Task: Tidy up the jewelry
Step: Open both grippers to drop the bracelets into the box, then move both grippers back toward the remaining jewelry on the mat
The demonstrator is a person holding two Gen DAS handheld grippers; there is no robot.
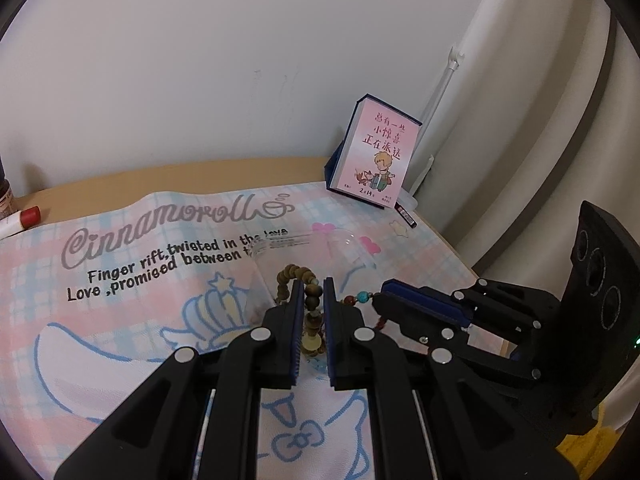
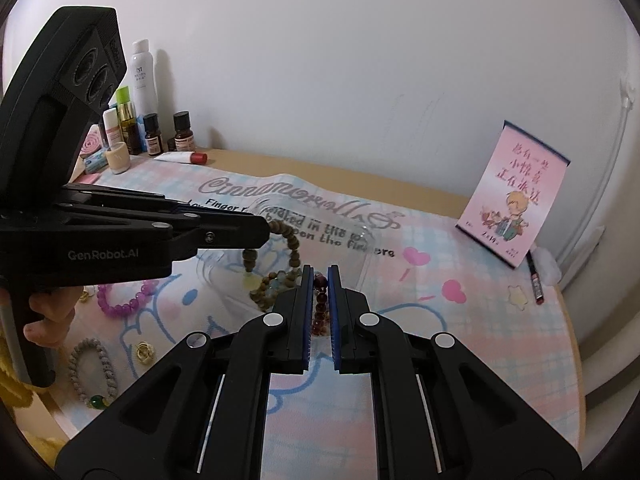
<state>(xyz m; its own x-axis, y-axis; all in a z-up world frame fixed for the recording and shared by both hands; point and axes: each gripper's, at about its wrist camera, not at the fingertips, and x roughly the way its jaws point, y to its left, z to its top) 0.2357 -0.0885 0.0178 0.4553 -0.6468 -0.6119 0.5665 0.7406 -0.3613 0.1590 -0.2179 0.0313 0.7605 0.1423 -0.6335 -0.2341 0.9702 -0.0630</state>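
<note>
Pinched in the left gripper (image 1: pixel 312 292): a brown wooden-bead strand (image 1: pixel 313 300), jaws pressed onto its beads, held just above the clear plastic box (image 2: pixel 280 216). Pinched in the right gripper (image 2: pixel 320 276): the dark red bead section (image 2: pixel 320 304) of what looks like the same strand, just right of that box. Best lowered together, slack first into the box, then released. Left of the box, on the Cinnamoroll mat (image 2: pixel 460 344): a purple bead bracelet (image 2: pixel 120 300).
</note>
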